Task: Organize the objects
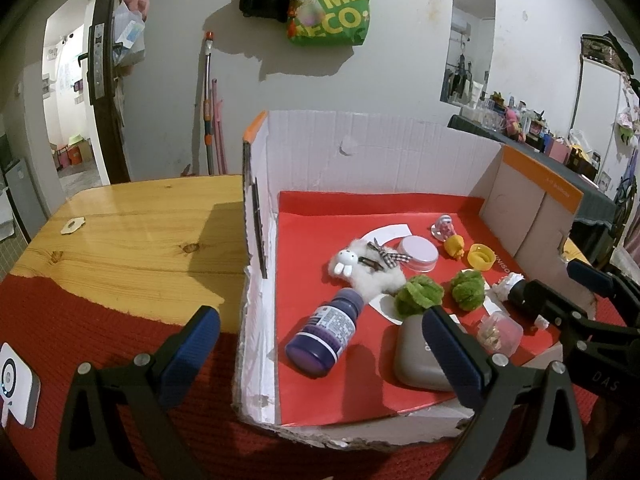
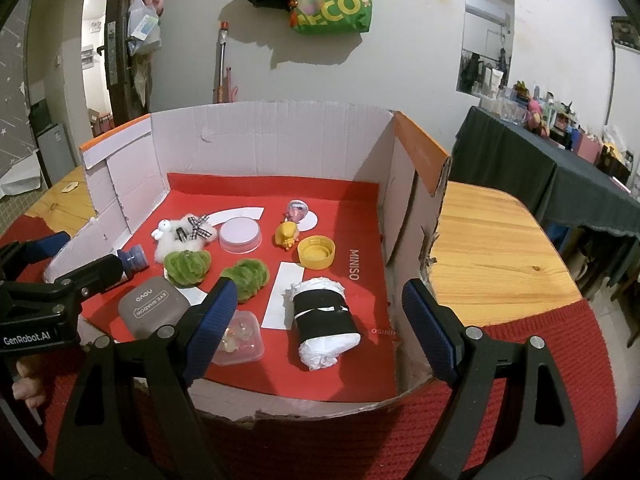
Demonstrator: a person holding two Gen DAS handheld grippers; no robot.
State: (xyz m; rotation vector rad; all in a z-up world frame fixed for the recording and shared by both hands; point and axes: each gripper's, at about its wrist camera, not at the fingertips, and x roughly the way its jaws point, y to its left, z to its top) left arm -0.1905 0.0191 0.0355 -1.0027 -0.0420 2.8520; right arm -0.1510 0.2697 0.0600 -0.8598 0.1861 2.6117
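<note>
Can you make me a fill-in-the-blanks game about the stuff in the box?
1. The purple bottle is lying on its ____.
2. The bottom of the cardboard box is lined in ____.
3. The two fuzzy balls are ____ in color.
4. The loose bottle cap is ____.

Missing words: side; red; green; yellow

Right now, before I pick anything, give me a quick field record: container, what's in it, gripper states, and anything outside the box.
container: cardboard box, red liner, front wall cut low
contents: purple bottle on its side; grey eyeshadow case; two green scrunchies; yellow cap; black-and-white roll; clear plastic tub; bunny plush
left gripper: fingers open, empty
right gripper: fingers open, empty
outside box: wooden table, red mat
</note>
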